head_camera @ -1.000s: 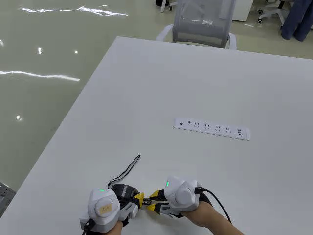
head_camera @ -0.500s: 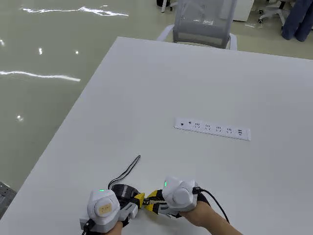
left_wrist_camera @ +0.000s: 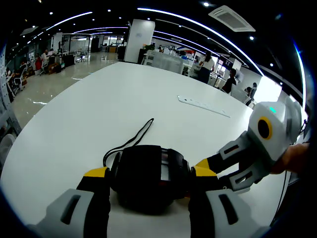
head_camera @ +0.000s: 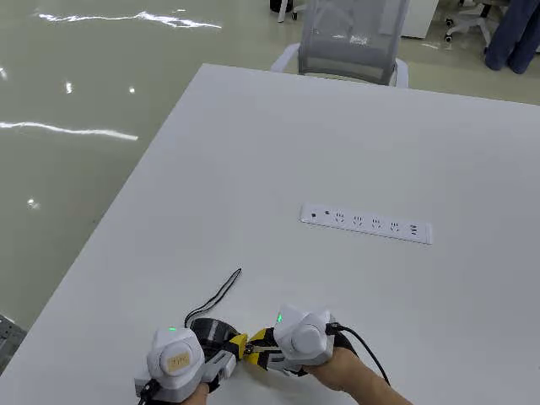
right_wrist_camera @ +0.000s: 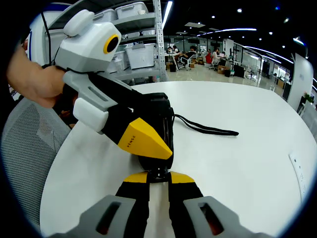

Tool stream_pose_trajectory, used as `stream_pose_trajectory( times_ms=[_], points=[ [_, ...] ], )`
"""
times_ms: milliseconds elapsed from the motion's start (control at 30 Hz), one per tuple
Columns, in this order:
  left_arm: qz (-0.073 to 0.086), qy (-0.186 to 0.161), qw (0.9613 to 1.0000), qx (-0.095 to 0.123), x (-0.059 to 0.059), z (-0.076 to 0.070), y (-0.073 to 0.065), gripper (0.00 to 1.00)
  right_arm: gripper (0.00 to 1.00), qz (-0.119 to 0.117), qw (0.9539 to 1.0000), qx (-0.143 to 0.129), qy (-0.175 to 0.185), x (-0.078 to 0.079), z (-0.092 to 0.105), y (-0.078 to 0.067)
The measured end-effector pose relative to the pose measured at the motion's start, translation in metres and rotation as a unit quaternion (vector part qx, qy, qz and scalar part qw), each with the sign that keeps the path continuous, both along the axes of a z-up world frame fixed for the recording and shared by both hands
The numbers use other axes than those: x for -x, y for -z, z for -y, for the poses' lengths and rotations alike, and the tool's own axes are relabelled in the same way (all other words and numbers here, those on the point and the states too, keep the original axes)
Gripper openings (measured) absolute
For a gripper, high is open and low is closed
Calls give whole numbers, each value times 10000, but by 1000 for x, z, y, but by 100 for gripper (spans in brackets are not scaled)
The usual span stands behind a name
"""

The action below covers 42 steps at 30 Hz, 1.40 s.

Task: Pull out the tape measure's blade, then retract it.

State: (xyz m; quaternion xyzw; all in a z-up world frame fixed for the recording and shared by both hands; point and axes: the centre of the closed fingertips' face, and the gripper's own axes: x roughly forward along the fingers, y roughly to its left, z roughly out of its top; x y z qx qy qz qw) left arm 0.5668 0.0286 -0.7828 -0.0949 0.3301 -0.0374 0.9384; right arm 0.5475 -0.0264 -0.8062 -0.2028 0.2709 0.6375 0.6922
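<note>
The black, rounded plastic tape measure [left_wrist_camera: 141,186] is seen lying on the table at the bottom edge of the head view, left of centre. It is clamped across its case between the yellow-tipped jaws of the left gripper [left_wrist_camera: 151,171]. Its thin black wrist strap [head_camera: 221,291] is trailed up and to the right across the tabletop.

At the case's mouth, the right gripper [right_wrist_camera: 158,177] is closed narrowly on a small part. The blade's tip would sit there, but it is too small to be made out.

Compared with a second ago, the right gripper is shifted a little leftward, and the gap between the two grippers is narrowed. No length of blade is seen between them. This is judged to mean either that the blade is nearly back in its case or that the pull is not yet begun.

Further out, the plain white table [head_camera: 337,152] is unchanged. The long white power strip [head_camera: 365,223] lies at centre right, and the grey mesh office chair [head_camera: 350,38] stands at the top edge.
</note>
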Motion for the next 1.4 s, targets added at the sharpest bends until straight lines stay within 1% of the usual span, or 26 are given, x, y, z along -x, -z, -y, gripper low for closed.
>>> stream_pose_trajectory(
  times_ms=[267, 467, 733, 833, 1067, 1133, 1400],
  points=[
    [-3, 17, 10000, -3, 0, 0, -2, 61, 13, -12, 10000, -12, -20, 0, -4, 1],
    [-1, 23, 10000, -5, 0, -1, 0, 61, 13, -7, 10000, -13, -48, 1, -5, 1],
    [-24, 80, 10000, -38, 1, 0, 0, 62, 13, -2, 9999, -4, -105, 2, -5, 3],
    [-19, 68, 9999, -81, 0, 1, 1, 62, 13, 3, 9999, 14, -112, 2, -5, 4],
    [-34, 177, 9996, -202, 1, 3, 4, 62, 13, 7, 9999, 75, -133, 4, -5, 8],
    [-17, 164, 9997, -190, 1, 3, 2, 62, 14, 3, 9999, 64, -125, 4, -4, 7],
    [-50, 194, 9996, -180, 1, 3, 3, 63, 14, 46, 9998, 97, -140, 4, -4, 8]
  ],
)
